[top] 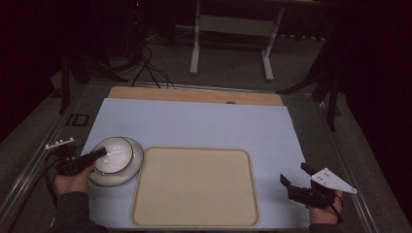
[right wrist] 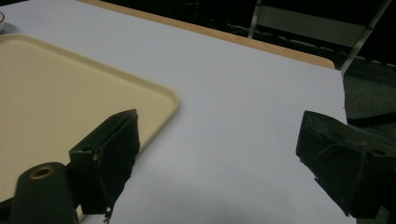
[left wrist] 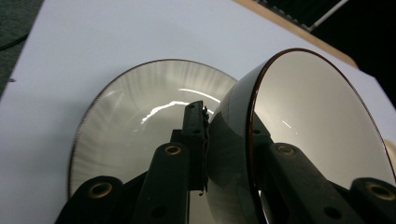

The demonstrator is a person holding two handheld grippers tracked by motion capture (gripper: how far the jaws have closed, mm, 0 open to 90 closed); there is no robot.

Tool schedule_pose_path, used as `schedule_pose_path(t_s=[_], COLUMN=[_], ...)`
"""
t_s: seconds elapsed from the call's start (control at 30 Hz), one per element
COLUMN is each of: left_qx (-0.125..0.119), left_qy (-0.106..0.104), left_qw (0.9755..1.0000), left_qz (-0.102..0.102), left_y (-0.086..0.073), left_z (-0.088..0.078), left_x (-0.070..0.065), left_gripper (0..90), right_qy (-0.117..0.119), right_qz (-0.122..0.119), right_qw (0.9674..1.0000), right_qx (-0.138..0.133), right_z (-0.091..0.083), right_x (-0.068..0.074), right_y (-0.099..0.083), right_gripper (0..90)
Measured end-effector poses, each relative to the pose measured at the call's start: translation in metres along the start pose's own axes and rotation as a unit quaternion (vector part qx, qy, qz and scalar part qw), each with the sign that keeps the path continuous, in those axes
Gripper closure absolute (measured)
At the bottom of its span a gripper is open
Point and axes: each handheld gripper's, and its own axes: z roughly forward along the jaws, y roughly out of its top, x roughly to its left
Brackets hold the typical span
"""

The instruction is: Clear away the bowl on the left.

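Black jaws of the left gripper [left wrist: 229, 140] pinch the dark-edged rim of a white bowl [left wrist: 308, 126], one jaw inside and one against its outer wall, holding it tilted over a white plate [left wrist: 121, 121]. From above, that gripper [top: 99, 154] reaches in at the table's left, where bowl [top: 114, 154] and plate [top: 133, 170] sit just beside a cream tray [top: 194, 187]. At the near right, the right gripper [top: 296, 175] hovers with jaws spread wide and nothing between them, above the pale blue mat [top: 194, 124], close to the tray's corner [right wrist: 70, 84].
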Motion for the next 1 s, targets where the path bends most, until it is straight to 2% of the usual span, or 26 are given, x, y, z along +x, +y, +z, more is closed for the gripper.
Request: schedule_pose_path(t_s=[0.23,0.43,1.0], left_qx=[-0.005,-0.015,-0.024], left_qy=[-0.003,-0.015,-0.037], left_qw=[0.9999,0.9995,0.9982], left_qz=[0.011,0.022,0.039], left_y=[0.002,0.004,0.006], left_z=[-0.002,-0.003,-0.006], left_x=[-0.01,-0.021,-0.039], left_gripper=[77.6,77.6,77.3], right_qy=[0.0,-0.001,-0.002], right_qz=[0.0,0.0,0.001], right_qw=[1.0,1.0,1.0], right_qx=[0.0,0.0,-0.002], right_z=[0.0,0.0,-0.001], right_x=[0.0,0.0,-0.001], right_y=[0.0,0.0,0.0], right_gripper=[13.3,13.3,13.3])
